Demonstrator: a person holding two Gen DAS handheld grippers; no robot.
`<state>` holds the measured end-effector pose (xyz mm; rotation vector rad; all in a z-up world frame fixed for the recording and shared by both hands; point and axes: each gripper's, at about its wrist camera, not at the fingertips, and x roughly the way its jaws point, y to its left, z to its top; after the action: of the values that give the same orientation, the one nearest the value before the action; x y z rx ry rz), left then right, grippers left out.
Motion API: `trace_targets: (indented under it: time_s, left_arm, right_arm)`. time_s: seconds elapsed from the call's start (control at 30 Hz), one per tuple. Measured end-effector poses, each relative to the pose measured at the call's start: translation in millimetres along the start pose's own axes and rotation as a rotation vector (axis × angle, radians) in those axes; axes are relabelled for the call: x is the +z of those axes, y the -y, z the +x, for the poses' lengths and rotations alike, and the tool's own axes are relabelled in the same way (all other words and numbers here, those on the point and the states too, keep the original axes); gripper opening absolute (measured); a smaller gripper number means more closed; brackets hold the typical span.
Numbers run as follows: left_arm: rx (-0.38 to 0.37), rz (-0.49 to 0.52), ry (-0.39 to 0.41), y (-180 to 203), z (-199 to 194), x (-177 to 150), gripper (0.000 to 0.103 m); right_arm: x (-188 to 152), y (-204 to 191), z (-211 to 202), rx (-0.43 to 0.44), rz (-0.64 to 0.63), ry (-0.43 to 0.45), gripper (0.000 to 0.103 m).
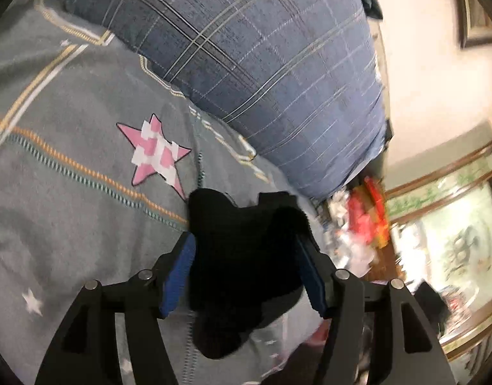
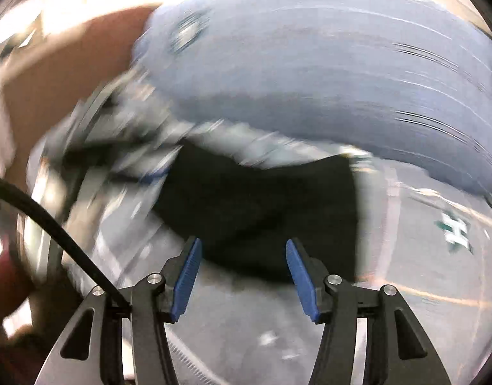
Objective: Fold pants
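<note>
1. While its two blue pads stand apart, the left gripper (image 1: 250, 243) has a bunched lump of the black pants (image 1: 242, 256) sitting between them; the cloth fills the gap and meets both pads, but whether they press on it I cannot tell.
2. Just past those fingertips the pants heap up on a grey bedcover (image 1: 69, 224), close beside a pink star (image 1: 154, 154) printed on it.
3. Further out, a blue checked pillow (image 1: 262, 64) lies on the bedcover, and off to the right there's a pale wall (image 1: 432, 73) and a blurred red clutter (image 1: 368, 215).
4. Over to the right gripper (image 2: 242, 247): jaws parted, blue pads clear on both sides, nothing pinched.
5. The pants (image 2: 262, 205) spread dark and flat just beyond its fingertips, reaching into the gap between them.
6. Around that, the picture smears badly: grey bedcover (image 2: 422, 256) with a green and white mark, the blue pillow (image 2: 310, 64) behind the pants.
7. A black cable (image 2: 53, 224) runs in from the left edge to the gripper.
</note>
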<state>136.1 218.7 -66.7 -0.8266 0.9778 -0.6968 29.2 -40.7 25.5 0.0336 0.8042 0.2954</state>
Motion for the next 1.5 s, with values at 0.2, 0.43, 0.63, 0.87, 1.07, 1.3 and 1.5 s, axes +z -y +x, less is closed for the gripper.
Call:
trace_targets:
  time_s: [0.2, 0.43, 0.63, 0.87, 1.07, 1.3, 1.5]
  left_arm:
    - [-0.049, -0.025, 0.061, -5, -14, -7, 0.068]
    - [0.007, 0.030, 0.141, 3, -32, -9, 0.076]
    - [0.296, 0.334, -0.105, 45, 44, -25, 0.027]
    - [0.017, 0.186, -0.115, 76, 52, -9, 0.014]
    - [0.105, 0.160, -0.151, 75, 103, -3, 0.014]
    - [0.132, 0.030, -0.135, 21, 95, -12, 0.017]
    - [0.125, 0.105, -0.094, 48, 48, -10, 0.022]
  right_arm:
    - [53, 55, 21, -0.122, 0.077, 0.025, 0.076]
    - [64, 68, 102, -0.181, 0.078, -0.134, 0.065]
    - [57, 80, 89, -0.094, 0.190, -0.092, 0.026]
    - [50, 132, 67, -0.012, 0.401, -0.008, 0.024]
    - [20, 201, 56, -0.093, 0.646, 0.037, 0.040]
    - [-7, 187, 11, -0.078, 0.590, 0.063, 0.061]
    - [14, 143, 10, 0.148, 0.537, 0.098, 0.061]
